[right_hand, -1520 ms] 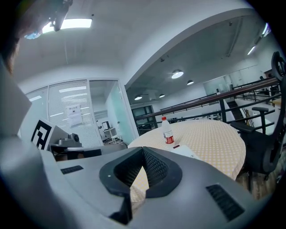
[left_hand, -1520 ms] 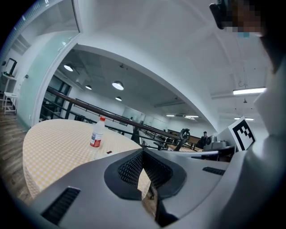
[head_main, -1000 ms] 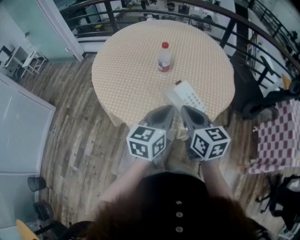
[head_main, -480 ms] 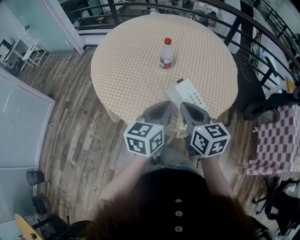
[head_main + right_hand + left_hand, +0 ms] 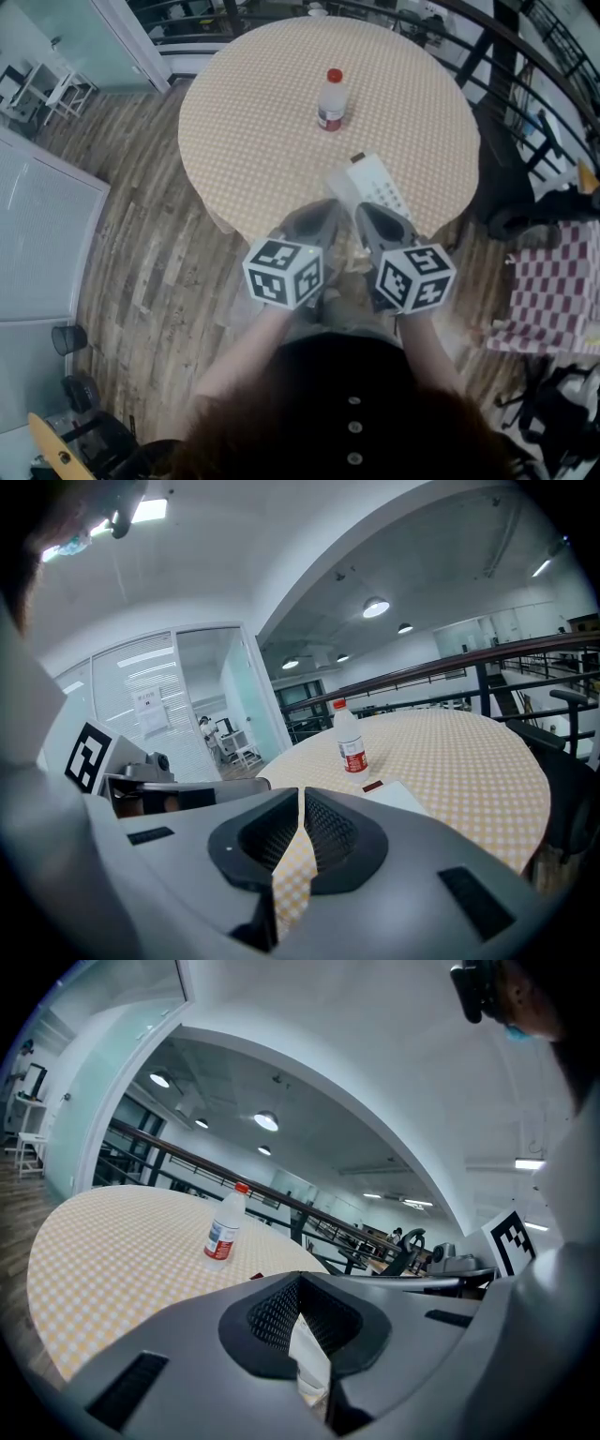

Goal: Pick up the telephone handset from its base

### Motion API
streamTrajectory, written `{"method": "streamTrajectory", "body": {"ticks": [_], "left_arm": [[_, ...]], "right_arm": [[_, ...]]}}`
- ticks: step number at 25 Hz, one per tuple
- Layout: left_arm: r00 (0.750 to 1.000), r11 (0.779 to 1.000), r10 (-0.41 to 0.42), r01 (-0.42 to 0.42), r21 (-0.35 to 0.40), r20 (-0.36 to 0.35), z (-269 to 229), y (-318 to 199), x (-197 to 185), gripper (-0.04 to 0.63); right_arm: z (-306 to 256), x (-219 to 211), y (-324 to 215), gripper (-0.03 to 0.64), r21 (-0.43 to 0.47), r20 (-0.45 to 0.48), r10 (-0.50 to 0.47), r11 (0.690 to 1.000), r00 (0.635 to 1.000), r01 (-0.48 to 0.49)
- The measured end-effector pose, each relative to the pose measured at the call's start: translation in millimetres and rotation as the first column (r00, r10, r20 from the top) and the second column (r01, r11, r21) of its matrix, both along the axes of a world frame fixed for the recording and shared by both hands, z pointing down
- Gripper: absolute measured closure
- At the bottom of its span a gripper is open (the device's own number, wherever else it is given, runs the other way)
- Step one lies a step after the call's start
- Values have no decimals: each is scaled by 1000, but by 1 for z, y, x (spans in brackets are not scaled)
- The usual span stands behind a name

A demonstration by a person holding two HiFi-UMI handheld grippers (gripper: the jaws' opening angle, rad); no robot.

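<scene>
A white telephone (image 5: 376,187) with its handset on the base lies near the front edge of the round table (image 5: 244,122). My left gripper (image 5: 329,207) and right gripper (image 5: 362,210) hang side by side just short of it, over the table's rim. Both have their jaws together and nothing in them. In the left gripper view, the left gripper (image 5: 302,1284) shows a sliver of the white telephone (image 5: 310,1365) through the slit. In the right gripper view, the telephone (image 5: 400,797) lies just past the right gripper (image 5: 302,800).
A plastic bottle (image 5: 329,99) with a red cap stands mid-table beyond the telephone, also seen as the bottle (image 5: 222,1225) and the bottle (image 5: 351,740). A red-and-white checked seat (image 5: 553,281) is at the right. A dark railing (image 5: 487,37) curves behind the table.
Both grippers have edged a little toward the telephone and sunk slightly. Their jaws have stayed together throughout.
</scene>
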State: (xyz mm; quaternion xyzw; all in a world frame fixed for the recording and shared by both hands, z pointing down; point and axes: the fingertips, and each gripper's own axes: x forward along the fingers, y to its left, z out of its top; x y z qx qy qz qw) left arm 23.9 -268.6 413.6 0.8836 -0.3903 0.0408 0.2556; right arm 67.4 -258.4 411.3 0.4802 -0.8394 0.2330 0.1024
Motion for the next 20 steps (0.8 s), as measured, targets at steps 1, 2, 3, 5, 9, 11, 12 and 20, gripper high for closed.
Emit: {"method": "streamTrajectory", "body": {"ticks": [1,2,3,5,9,11,12,20], "left_arm": [[1000,1000,-1,1,-3,-1,1,-1,1,589],[1000,1000,-3,3,-6,-1,2,-1,1,589],[1000,1000,-5,5,-9,-2,3,-2,1,589],[1000,1000,-10,10,-16,2,6,-2,1,589],[1000,999,-28,28,-34,6,13,-5,-3,589],[999,998,-40,40,-49,-5,17,-9,-7,589],[999,997,-47,47,-57,-14,18,-10,-8,589],[998,994,-55,53,-99,-17,34,-14,-5,589]], "right_arm": [[1,0,-1,606,-4,1,-3,1000,1000,3],[2,0,-2,606,-6,0,-5,1000,1000,5],[3,0,-2,606,-7,-3,-7,1000,1000,7],[5,1,-4,606,-5,-14,-8,1000,1000,8],[9,3,-8,604,-11,-30,-10,1000,999,10],[13,3,-10,604,-22,-37,-9,1000,999,9],[16,4,-11,604,-30,-41,-8,1000,999,7],[30,8,-16,601,-68,-48,-15,998,999,12]]}}
